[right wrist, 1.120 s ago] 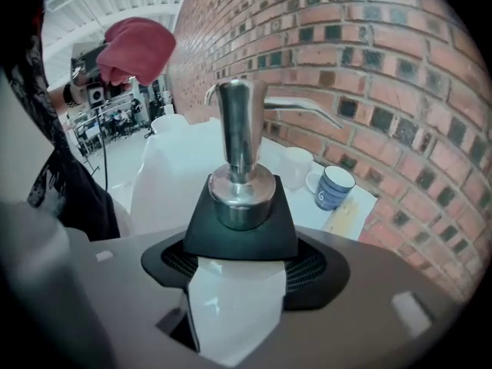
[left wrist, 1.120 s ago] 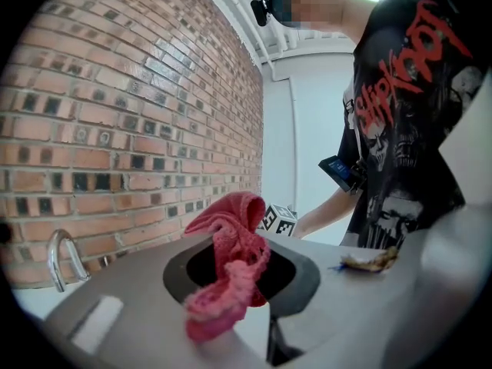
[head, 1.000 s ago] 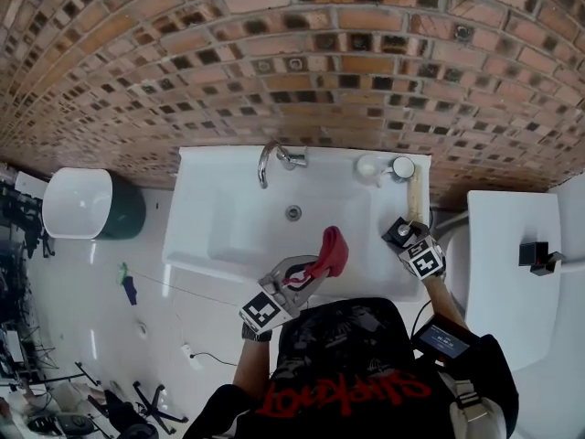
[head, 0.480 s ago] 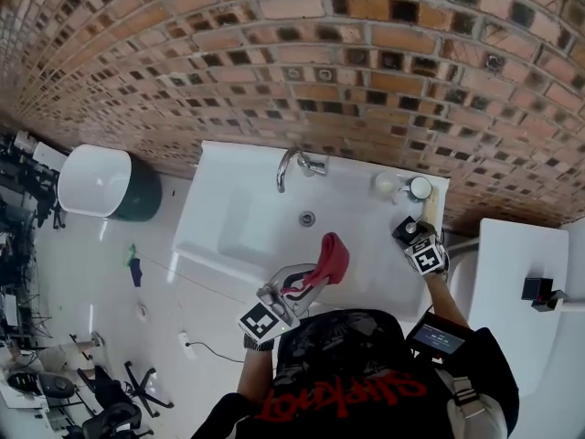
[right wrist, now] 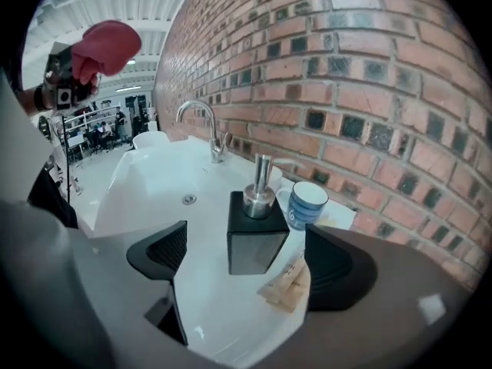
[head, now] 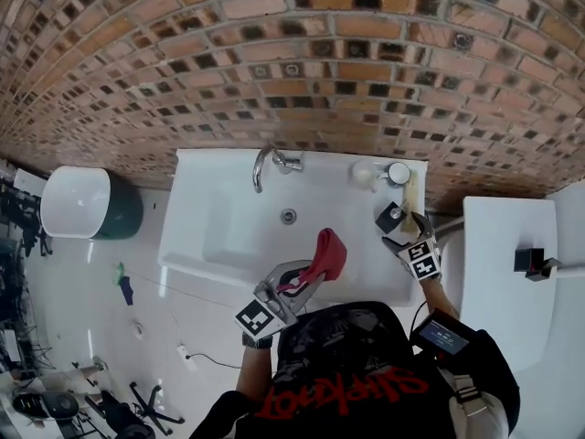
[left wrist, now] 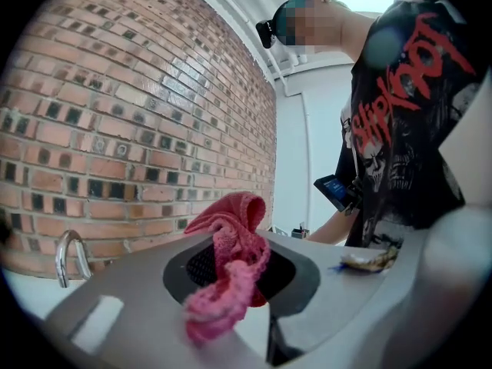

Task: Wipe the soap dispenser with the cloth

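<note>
A black square soap dispenser [right wrist: 257, 237] with a silver pump stands on the white sink's right rim [head: 390, 218]. My right gripper [right wrist: 247, 258] straddles it from the near side [head: 402, 234]. Its jaws are opening, and both black pads stand clear of the dispenser's sides. Over the sink's front edge, my left gripper [head: 294, 280] is shut on a red cloth [head: 327, 252]. The cloth bunches up between the jaws and droops over them [left wrist: 227, 237]. In the right gripper view the red cloth [right wrist: 104, 48] shows at the upper left.
The white sink [head: 210, 236] has a chrome faucet [head: 265, 163] at the brick wall. A blue-and-white mug [right wrist: 306, 204] stands behind the dispenser, and small tan sachets [right wrist: 290, 283] lie to its right. A white bin [head: 87, 204] stands at the left, a white fixture [head: 507, 282] at the right.
The right gripper's jaws have spread off the dispenser, which now stands free on the rim. The left gripper with the cloth has barely moved.
</note>
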Motion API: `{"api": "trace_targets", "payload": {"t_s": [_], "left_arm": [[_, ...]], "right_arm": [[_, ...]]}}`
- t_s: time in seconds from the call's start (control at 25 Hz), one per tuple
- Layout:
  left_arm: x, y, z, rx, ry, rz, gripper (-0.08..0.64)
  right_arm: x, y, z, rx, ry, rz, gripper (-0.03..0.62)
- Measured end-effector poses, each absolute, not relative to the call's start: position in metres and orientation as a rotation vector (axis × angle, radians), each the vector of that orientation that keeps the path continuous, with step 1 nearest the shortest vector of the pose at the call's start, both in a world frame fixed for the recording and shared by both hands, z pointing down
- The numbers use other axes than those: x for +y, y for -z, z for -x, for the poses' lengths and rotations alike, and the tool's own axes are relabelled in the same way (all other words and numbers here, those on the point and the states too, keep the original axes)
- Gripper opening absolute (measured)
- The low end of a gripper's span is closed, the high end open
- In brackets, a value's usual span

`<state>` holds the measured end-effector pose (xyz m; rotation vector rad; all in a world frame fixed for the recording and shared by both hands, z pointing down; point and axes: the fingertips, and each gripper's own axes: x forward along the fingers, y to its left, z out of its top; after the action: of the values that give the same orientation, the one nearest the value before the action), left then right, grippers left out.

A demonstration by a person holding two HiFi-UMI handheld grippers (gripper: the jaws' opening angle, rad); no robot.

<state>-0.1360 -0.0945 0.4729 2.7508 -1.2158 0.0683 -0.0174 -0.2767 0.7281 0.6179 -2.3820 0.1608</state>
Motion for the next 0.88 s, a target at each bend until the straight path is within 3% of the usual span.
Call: {"api": "trace_targets", "payload": {"t_s": [0.24,0.52,0.64,0.88], "left_arm": [[-0.105,-0.466,0.130,-1.028,0.009,-2.816,0.049],[-0.107,-0.464,0.102,-0.700,0.048,-2.917,0.049],[-0.097,-0.468,0.101,-0.576,0.048,-2.923,0.049],[-0.069,-0.499,0.086,-0.255,-0.044,-2.932,0.049]], "right_arm": [[-0.243,-0.615,-0.003,-2.592,-0.144,-0.864,0.415],[-0.179,-0.509,0.012,-2.776,-0.131,-1.011,0.271],[-0.155,-0.490,0.014,-2.774,-0.122,-1.114,0.233],[-0.103,-0.501,-0.005,-2.670,-0.199,-1.345,0.227]]}}
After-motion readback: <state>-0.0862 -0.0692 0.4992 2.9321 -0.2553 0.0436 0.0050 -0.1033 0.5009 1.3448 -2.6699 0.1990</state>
